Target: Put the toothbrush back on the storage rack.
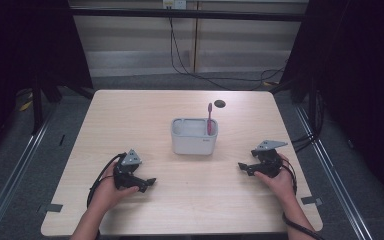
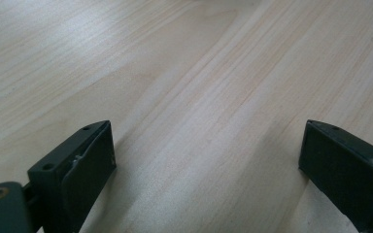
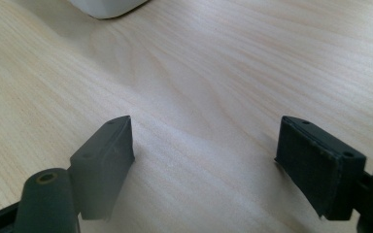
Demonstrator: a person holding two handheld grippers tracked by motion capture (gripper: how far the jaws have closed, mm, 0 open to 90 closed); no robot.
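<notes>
High view | toothbrush point(image 1: 210, 118) upright in holder point(image 1: 194, 142) | logo unreadable

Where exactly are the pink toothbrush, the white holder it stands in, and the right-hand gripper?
Pink toothbrush point(image 1: 209, 119): high view, on the middle of its handle.
White holder point(image 1: 193, 142): high view, on its front wall.
Right gripper point(image 1: 245, 168): high view, midway between the tips of its open jaws.

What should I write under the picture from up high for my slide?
Two open grippers, left and right, rest on a wooden table beside a white holder with a pink toothbrush.
</notes>
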